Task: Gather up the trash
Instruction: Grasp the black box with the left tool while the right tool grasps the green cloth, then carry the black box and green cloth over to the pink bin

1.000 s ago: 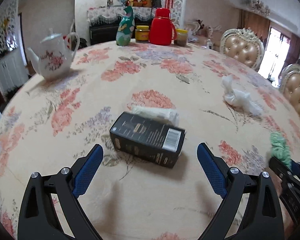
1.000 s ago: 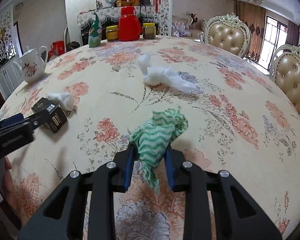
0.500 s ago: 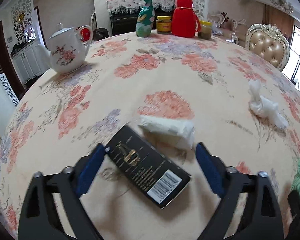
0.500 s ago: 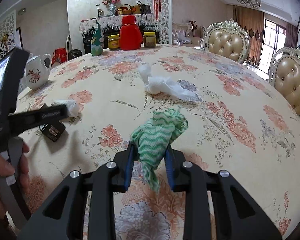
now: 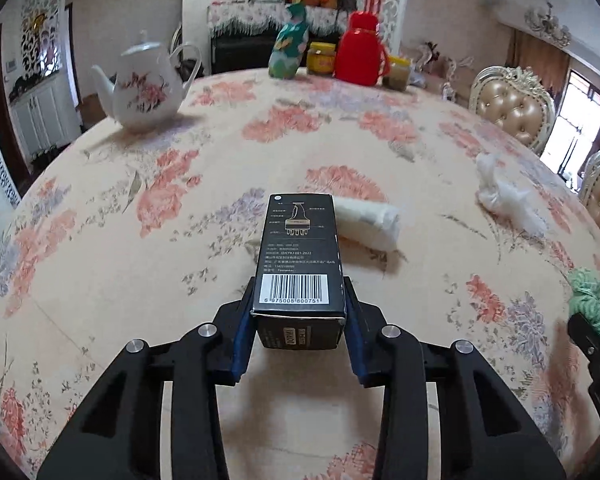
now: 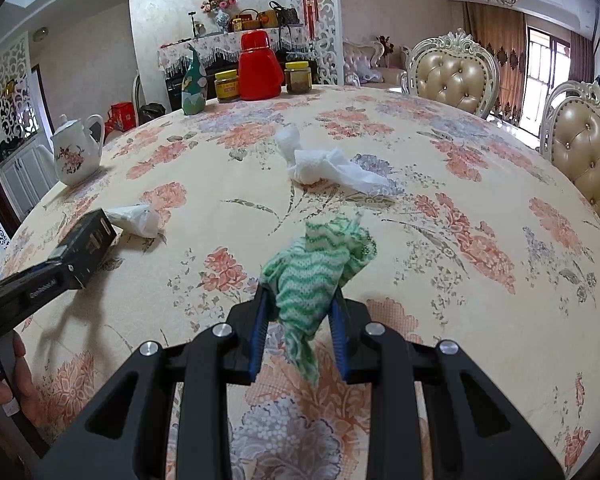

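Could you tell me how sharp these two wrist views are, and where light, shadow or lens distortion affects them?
Left wrist view: sharp up close, the barcode on the black box is readable; the window at right is blown out; the table edge bows strongly. Right wrist view: crisp on the green cloth; soft shadows fall under the left hand-held gripper; corners vignette black.

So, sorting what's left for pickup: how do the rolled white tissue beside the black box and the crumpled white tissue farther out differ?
The rolled white tissue is a compact tube lying against the black cardboard box; the crumpled white tissue is loose, spread out, and stands alone. Both lie ungripped on the floral tablecloth.
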A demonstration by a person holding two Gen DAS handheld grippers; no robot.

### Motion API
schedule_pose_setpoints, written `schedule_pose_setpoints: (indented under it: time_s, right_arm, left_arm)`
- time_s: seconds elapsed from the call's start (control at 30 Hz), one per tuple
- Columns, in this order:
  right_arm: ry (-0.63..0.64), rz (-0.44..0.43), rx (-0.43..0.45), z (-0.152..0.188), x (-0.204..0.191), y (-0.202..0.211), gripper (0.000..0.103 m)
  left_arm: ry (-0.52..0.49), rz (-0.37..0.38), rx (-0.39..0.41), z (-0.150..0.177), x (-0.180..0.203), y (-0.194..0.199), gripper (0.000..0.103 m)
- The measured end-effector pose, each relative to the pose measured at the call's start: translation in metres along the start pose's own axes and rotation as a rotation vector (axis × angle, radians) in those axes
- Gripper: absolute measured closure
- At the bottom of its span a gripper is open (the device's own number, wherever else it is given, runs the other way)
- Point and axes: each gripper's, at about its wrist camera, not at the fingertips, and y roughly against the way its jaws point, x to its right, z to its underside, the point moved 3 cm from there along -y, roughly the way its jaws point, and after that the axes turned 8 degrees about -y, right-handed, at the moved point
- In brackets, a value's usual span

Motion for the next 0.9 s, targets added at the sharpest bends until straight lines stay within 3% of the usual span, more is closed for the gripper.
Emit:
schedule_pose_setpoints:
  time_s: [0.23,0.43,0.9]
  right_arm:
    - [-0.010,0.009,-0.027,0.000,0.001,-0.007,0.076]
    - [-0.009,-0.038,-0.032,0.001,0.001,-0.005,0.076]
    - [0.025,-0.154,0.050,0.026,0.000,0.068,0.075]
  left_arm:
    - [-0.028,0.006,0.058,0.006,0.009,0.021,0.067]
    - [-0.061,0.013,0.132,0.014,0.017,0.053,0.067]
    - [-0.136,0.082,0.249,0.050,0.046,0.115,0.067]
